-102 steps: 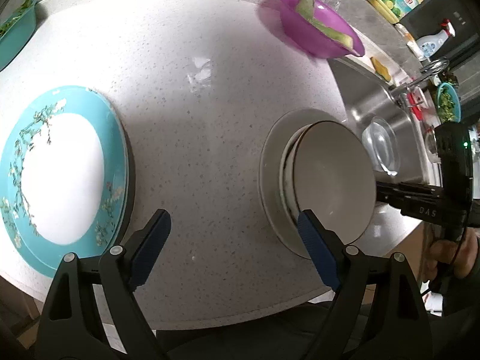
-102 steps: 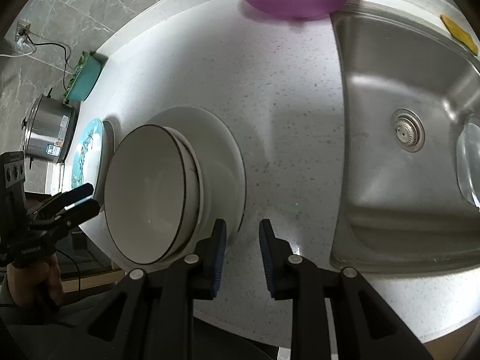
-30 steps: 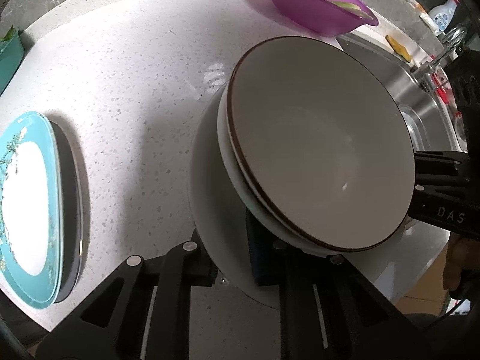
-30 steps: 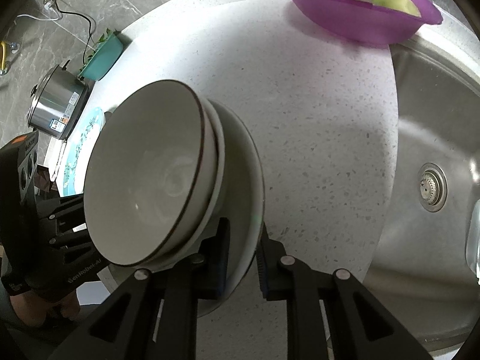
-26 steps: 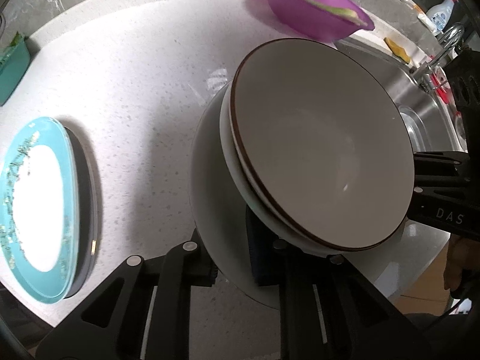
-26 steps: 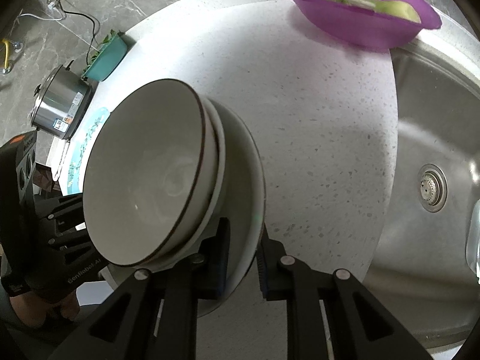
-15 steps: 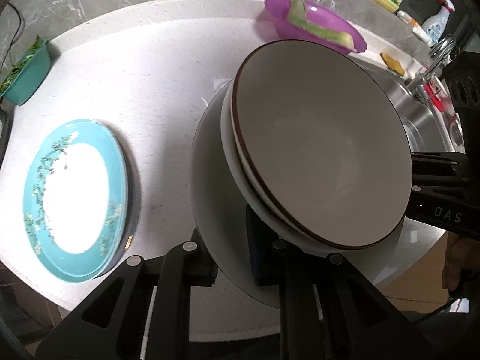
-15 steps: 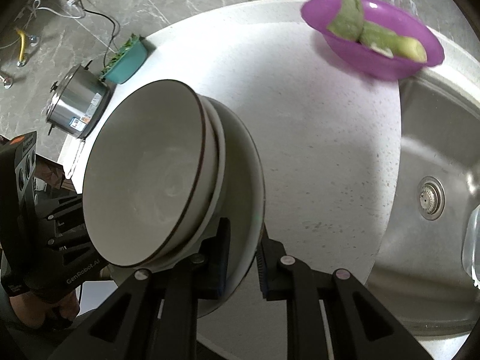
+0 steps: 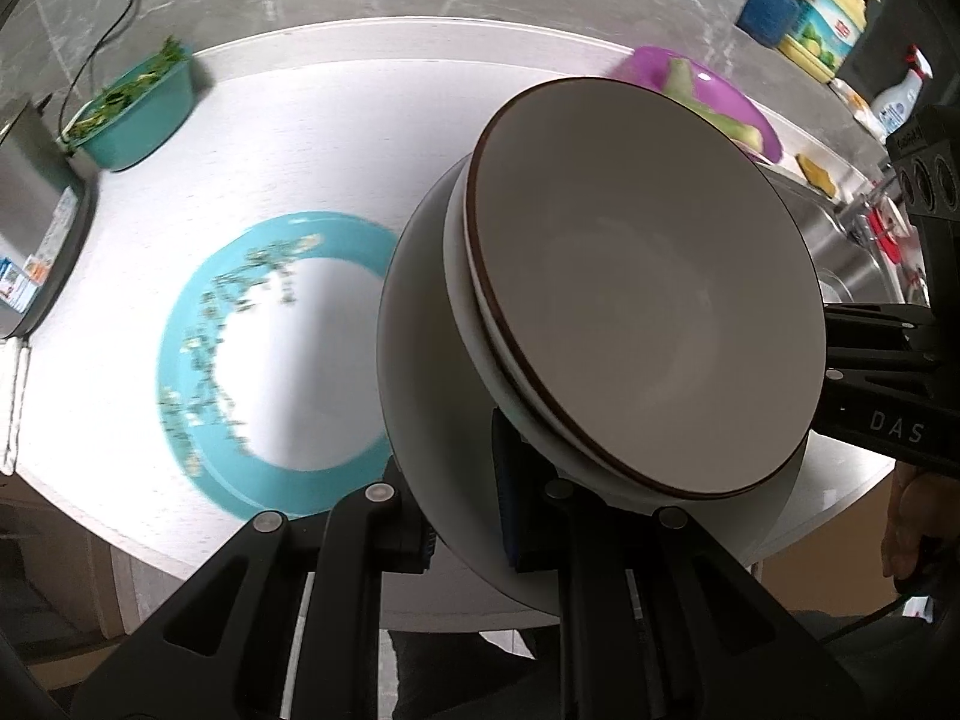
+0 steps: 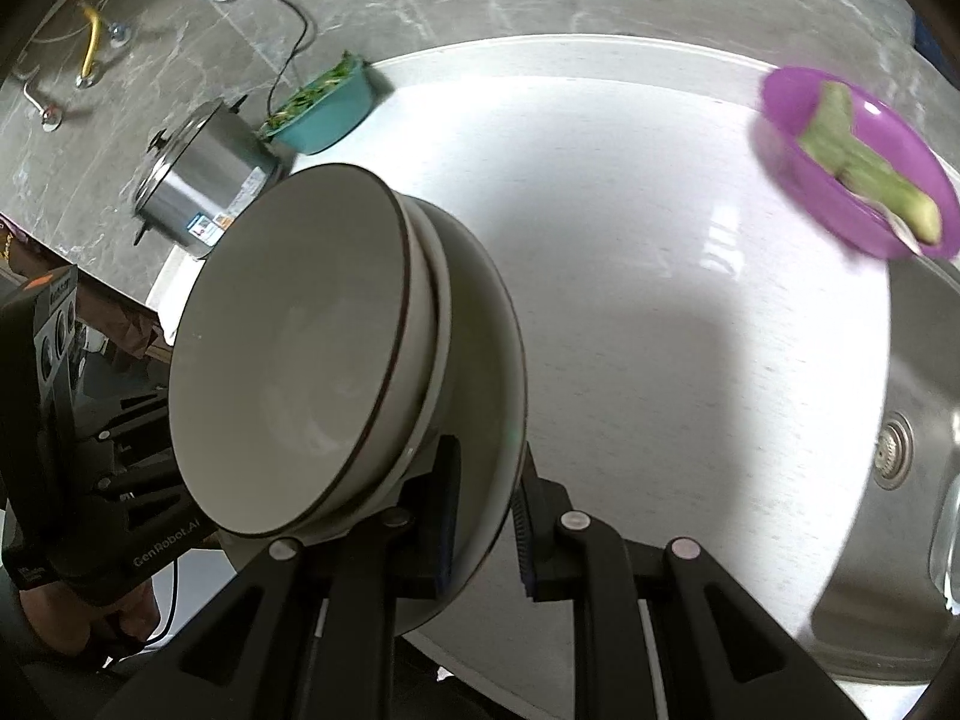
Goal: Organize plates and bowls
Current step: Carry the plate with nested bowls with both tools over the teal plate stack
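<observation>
Left wrist view
Left gripper (image 9: 465, 501): fingers clamped narrow on the near rim of the white plate (image 9: 420, 360), one pad above the rim and one below.
White plate: held clear of the counter (image 9: 300, 120), its face tilted toward the lower left; round, so no long axis.
Bowls (image 9: 648, 312): two nested, brown-rimmed, sitting on the plate, mouths turned up toward the camera and leaning with the plate.
Teal plate (image 9: 264, 360): flat on the counter near its front edge, just left of and partly behind the held plate; floral rim blurred.
Right gripper (image 9: 840, 354): enters from the right edge and meets the stack's far rim; fingertips hidden behind the bowls.
Counter: white speckled, rounded edge; teal tub of greens (image 9: 135, 114) at the back left, purple bowl (image 9: 714, 96) at the back right beside the sink.

Right wrist view
Right gripper (image 10: 486, 510): fingers closed narrow on the white plate's (image 10: 492, 372) rim.
Bowls (image 10: 294, 360): stacked on the plate, mouths facing left and up.
Left gripper (image 10: 162, 438): grips the opposite rim, tips hidden.
Surroundings: steel pot (image 10: 201, 180) and teal tub (image 10: 324, 102) at the back left corner; purple bowl (image 10: 852, 168) at the back right; steel sink (image 10: 900, 450) along the right edge; grey marbled wall behind.
</observation>
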{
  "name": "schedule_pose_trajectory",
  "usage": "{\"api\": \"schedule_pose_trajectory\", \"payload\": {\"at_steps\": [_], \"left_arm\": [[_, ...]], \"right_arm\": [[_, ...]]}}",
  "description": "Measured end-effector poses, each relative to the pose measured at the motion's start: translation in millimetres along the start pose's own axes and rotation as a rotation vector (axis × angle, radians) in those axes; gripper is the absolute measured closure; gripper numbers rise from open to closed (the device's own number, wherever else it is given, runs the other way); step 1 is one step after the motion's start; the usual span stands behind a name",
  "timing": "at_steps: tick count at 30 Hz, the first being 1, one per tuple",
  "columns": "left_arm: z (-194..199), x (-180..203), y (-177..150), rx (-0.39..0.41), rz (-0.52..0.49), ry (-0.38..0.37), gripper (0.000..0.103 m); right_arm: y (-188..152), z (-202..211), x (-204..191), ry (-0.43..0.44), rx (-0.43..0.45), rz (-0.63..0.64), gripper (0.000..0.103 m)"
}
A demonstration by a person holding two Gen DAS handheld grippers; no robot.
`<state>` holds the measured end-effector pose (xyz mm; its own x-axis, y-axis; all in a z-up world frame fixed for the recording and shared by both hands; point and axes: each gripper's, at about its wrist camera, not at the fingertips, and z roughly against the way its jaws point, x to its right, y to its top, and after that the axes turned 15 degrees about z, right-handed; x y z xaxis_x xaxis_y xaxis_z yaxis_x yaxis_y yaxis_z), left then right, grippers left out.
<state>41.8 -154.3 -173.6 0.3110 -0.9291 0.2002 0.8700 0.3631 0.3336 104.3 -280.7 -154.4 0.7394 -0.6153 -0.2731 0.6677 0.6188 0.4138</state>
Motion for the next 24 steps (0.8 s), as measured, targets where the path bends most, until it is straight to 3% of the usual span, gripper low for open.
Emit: {"api": "schedule_pose_trajectory", "payload": {"at_steps": [11, 24], "left_arm": [[9.6, -101.5, 19.2, -0.010, 0.025, 0.029, 0.089], [-19.8, -157.1, 39.3, -0.040, -0.003, 0.040, 0.089]], "right_arm": [[45.2, -47.7, -54.2, 0.024, -0.012, 0.020, 0.085], [68.7, -96.0, -74.1, 0.021, -0.040, -0.005, 0.085]]}}
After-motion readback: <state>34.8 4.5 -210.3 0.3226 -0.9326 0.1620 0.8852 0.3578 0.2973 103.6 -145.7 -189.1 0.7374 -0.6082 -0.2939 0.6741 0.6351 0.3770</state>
